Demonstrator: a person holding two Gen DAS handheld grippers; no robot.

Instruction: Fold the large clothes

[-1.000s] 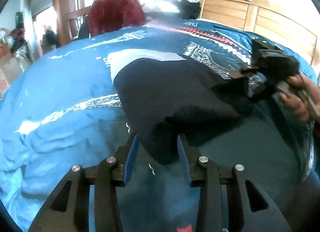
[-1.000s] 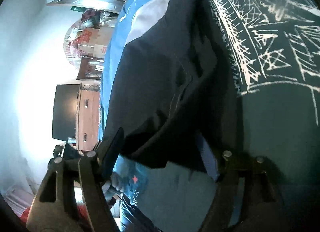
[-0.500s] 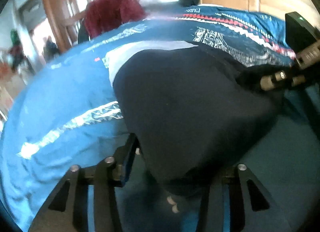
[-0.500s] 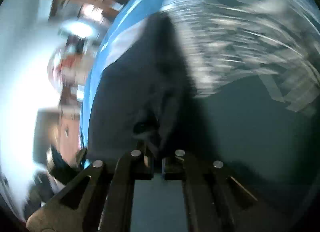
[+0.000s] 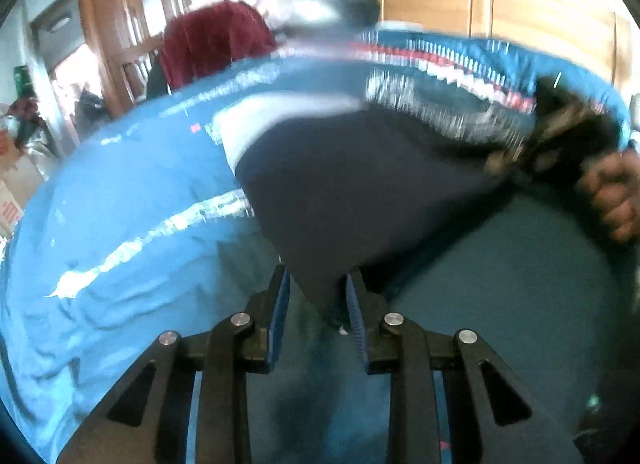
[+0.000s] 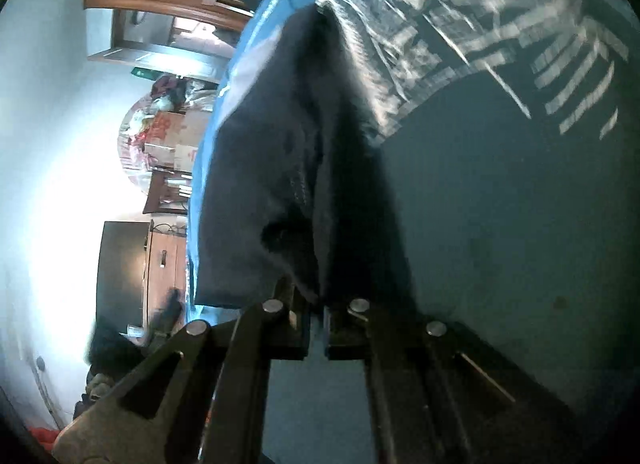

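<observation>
From the left wrist camera, we see the left gripper [image 5: 316, 304] partly open, its blue-padded fingers [image 5: 279, 314] either side of a hanging corner of the dark navy garment [image 5: 352, 188]; whether they pinch it we cannot tell. The garment lies on a blue patterned bedspread [image 5: 120, 200]. At far right, a hand [image 5: 612, 200] holds the blurred right gripper [image 5: 516, 160] at the garment's edge.

From the right wrist camera, we see the right gripper [image 6: 317, 318] nearly closed, clamping a bunched edge of the garment [image 6: 272, 160].
</observation>
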